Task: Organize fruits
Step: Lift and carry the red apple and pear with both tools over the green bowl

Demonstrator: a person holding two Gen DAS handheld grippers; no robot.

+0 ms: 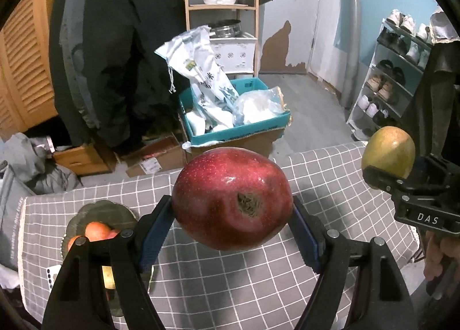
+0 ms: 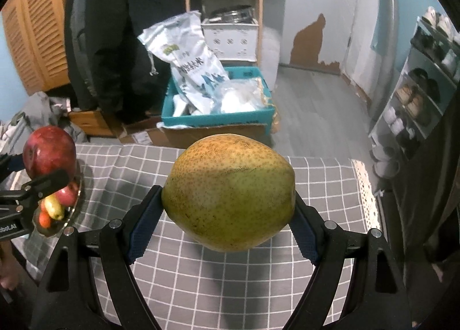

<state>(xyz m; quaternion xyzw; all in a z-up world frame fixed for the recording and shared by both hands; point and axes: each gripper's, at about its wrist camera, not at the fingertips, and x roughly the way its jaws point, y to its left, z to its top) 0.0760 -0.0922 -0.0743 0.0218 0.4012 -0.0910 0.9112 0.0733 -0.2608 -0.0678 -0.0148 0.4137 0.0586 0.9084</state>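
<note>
Two tools tilting downward over a checked counter (image 2: 230,286).
Left tool (image 1: 232,209) is pinching a red apple (image 1: 232,199); right tool (image 2: 228,209) is pinching a yellow-green pear (image 2: 228,196).

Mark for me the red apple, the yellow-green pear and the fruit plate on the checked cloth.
Glossy red apple (image 1: 233,197), left wrist view, on its front face beside the calyx.
Speckled yellow-green pear (image 2: 230,192), right wrist view, mid-body.
Dark scalloped fruit plate (image 1: 106,210), left wrist view, on its bare far rim.

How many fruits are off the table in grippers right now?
2. A red apple is clamped in the left gripper, and a yellow-green pear in the right gripper. More fruit sits in the dish, partly hidden.
</note>
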